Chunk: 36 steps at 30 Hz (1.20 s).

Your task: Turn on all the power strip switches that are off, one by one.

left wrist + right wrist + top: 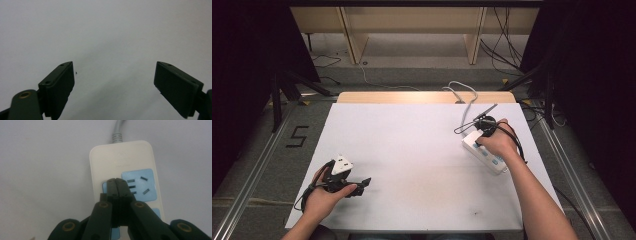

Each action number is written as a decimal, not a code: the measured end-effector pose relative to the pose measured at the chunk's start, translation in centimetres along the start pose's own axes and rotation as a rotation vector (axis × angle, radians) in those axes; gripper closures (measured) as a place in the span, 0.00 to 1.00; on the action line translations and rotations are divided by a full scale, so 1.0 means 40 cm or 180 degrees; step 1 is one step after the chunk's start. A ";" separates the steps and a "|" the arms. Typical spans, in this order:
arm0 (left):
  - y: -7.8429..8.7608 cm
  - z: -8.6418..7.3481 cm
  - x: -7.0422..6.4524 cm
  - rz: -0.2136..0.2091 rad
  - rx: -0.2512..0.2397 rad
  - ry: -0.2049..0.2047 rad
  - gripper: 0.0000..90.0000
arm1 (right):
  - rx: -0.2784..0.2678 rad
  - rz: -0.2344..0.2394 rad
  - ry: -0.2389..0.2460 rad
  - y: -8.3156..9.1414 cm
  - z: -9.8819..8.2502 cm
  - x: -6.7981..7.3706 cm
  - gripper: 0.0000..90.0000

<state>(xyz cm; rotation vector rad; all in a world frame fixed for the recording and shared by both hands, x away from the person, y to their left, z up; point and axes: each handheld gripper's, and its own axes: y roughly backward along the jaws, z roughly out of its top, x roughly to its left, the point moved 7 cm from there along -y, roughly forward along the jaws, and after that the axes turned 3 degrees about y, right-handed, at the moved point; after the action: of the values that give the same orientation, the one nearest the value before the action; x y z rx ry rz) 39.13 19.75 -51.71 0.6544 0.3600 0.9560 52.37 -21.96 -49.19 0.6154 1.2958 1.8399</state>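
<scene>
We are resting closed right gripper (pixel 116 185) tips over the power strip (pixel 125 155) on the white table (pixel 412 145); left gripper (pixel 115 82) jaws are gaping wide, empty.

Our left gripper (pixel 113 82) sits low near us, jaws spread wide, hand (pixel 324 195) wrapped round its body. Our right arm reaches forward, right gripper (pixel 116 185) pointed down, jaws pressed together.

Bare forearms, a black claw in each hand.
Left claw (pixel 362 184): dark-green pads, brass rivets; right claw (pixel 117 185): black trailing cable.
</scene>
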 end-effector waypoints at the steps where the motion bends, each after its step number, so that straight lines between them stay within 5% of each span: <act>1: 0.000 0.000 -0.001 -0.0001 -0.0007 0.0008 0.18 | 0.0001 -0.0005 -0.0005 0.001 -0.001 -0.001 1.00; 36: 0.000 0.000 -0.001 -0.0003 0.0001 -0.0012 0.18 | 0.0115 0.0002 0.0013 0.046 -0.046 -0.019 1.00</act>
<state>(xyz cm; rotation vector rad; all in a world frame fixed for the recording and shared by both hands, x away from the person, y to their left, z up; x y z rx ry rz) 39.10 19.71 -51.69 0.6561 0.3570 0.9537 50.81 -23.92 -48.10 0.6316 1.3341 1.8228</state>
